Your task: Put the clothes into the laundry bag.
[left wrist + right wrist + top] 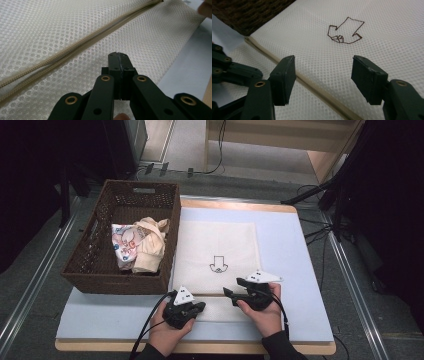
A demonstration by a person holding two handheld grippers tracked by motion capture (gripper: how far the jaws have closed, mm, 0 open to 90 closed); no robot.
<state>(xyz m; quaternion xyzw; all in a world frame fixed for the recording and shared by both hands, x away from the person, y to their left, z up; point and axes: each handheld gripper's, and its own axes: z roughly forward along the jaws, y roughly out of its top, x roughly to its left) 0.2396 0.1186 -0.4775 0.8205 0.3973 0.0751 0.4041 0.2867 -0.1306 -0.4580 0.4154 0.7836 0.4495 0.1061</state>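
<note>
A white mesh zip bag lies flat on the mat, with a drawn arrow mark on it. My left gripper is shut at the bag's near left edge. In the left gripper view its jaws meet just over the mesh, near the beige zipper; whether fabric is pinched I cannot tell. My right gripper is open, its jaws standing either side of the zipper just below the arrow mark. The left gripper also appears beside it.
A brown wicker basket with crumpled clothes stands at the bag's left edge, also in the right gripper view. The pale blue mat shows bare to the right of the bag. Cables and stands lie on the floor beyond.
</note>
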